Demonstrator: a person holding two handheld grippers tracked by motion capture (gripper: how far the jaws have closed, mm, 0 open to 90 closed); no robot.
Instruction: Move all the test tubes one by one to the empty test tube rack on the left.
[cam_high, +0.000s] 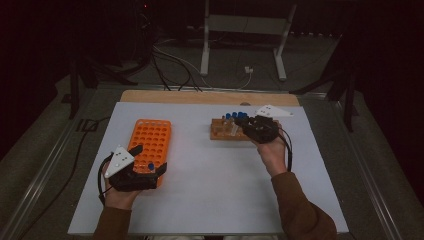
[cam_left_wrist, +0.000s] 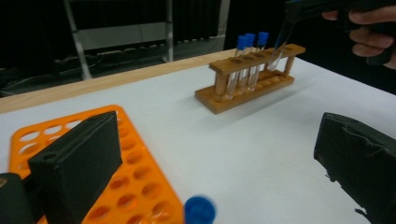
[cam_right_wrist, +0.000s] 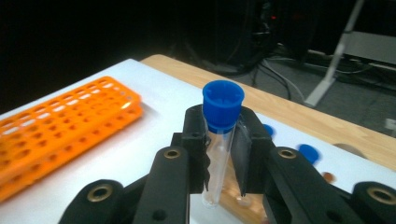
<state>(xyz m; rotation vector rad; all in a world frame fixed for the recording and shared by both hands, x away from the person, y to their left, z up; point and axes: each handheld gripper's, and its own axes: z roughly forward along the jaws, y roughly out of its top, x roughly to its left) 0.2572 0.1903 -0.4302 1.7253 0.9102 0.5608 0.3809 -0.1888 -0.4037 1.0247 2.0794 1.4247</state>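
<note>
My right gripper (cam_right_wrist: 223, 144) is shut on a clear test tube (cam_right_wrist: 218, 163) with a blue cap, gripped just below the cap. It hangs tilted over the right end of the wooden rack (cam_high: 220, 131), its lower end (cam_left_wrist: 279, 51) at the rack's top bar. Three other blue-capped tubes (cam_left_wrist: 250, 42) stand in that rack (cam_left_wrist: 247, 88). My left gripper (cam_high: 148, 160) is open at the near right corner of the orange rack (cam_high: 150, 137). One blue-capped tube (cam_left_wrist: 200, 210) stands there, low between the wide-apart jaws and touching neither.
A white sheet (cam_high: 210, 190) covers the table, with a wooden edge (cam_high: 200, 96) at the back. Beyond it are cables and a metal stand (cam_high: 240, 30) on the floor. The orange rack's (cam_left_wrist: 135, 186) other holes look unfilled.
</note>
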